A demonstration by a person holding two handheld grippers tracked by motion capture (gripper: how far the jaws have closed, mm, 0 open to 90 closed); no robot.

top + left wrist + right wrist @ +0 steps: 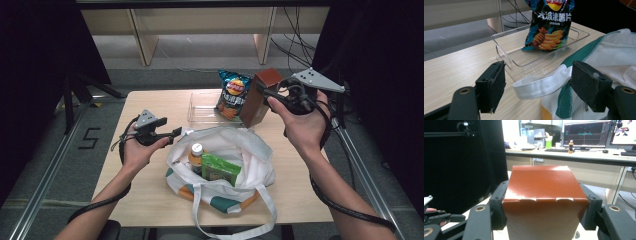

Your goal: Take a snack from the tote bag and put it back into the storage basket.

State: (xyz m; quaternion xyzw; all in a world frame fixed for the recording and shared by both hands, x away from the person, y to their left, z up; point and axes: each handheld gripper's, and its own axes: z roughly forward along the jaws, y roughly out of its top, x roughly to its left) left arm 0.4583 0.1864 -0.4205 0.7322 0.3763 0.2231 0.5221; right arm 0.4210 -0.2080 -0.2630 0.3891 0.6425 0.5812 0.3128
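Black fingers [496,206] of the right gripper [265,92] pinch a brown carton [544,200] by its two side walls, holding it up above the far right of the surface [150,200], beside a chip bag [231,94] standing in a clear tray [200,112]. Pressing harder could buckle the thin card; a loose hold could let it slide out. Left gripper [175,132] fingers stand spread around the handle [536,86] of a white tote bag [250,160], not pressing it; the bag could drag.

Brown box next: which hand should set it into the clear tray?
Right. The right gripper is shut on the brown box, beside the clear tray. The left gripper is open around the bag's strap.
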